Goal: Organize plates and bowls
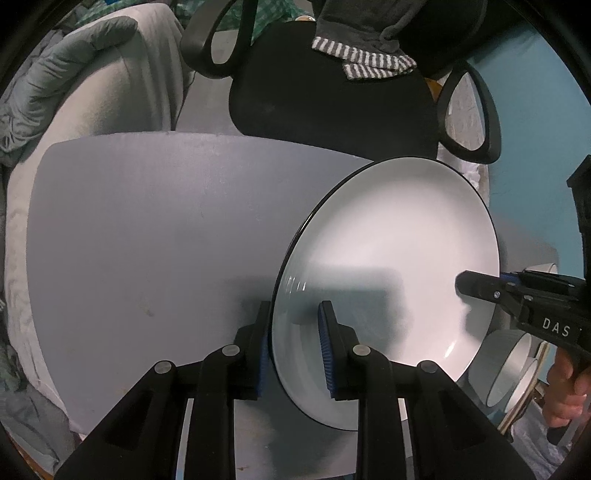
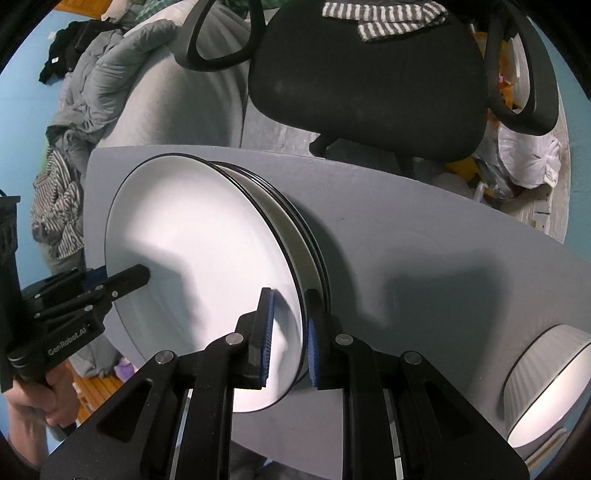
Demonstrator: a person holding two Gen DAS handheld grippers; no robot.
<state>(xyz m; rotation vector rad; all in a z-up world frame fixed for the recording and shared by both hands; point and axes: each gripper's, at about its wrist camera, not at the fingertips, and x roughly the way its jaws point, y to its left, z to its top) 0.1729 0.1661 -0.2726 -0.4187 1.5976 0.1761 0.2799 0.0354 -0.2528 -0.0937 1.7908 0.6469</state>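
A large white plate (image 1: 391, 258) with a black rim is held between both grippers above the grey table (image 1: 147, 240). My left gripper (image 1: 295, 343) straddles the plate's left rim, fingers closed on it. My right gripper (image 2: 288, 332) clamps the plate (image 2: 195, 266) at its opposite rim. In the right wrist view the plate sits on top of a stack of similar plates (image 2: 295, 236). Each gripper also shows in the other's view: the right gripper (image 1: 517, 295) and the left gripper (image 2: 92, 291). A ribbed grey bowl (image 2: 550, 380) with a white inside rests at the right, and it also shows in the left wrist view (image 1: 506, 369).
A black office chair (image 2: 365, 81) with a striped cloth (image 2: 388, 18) stands behind the table. A grey sofa (image 1: 110, 92) with a jacket is at the back left. Bags and clutter (image 2: 524, 162) lie on the floor at the right.
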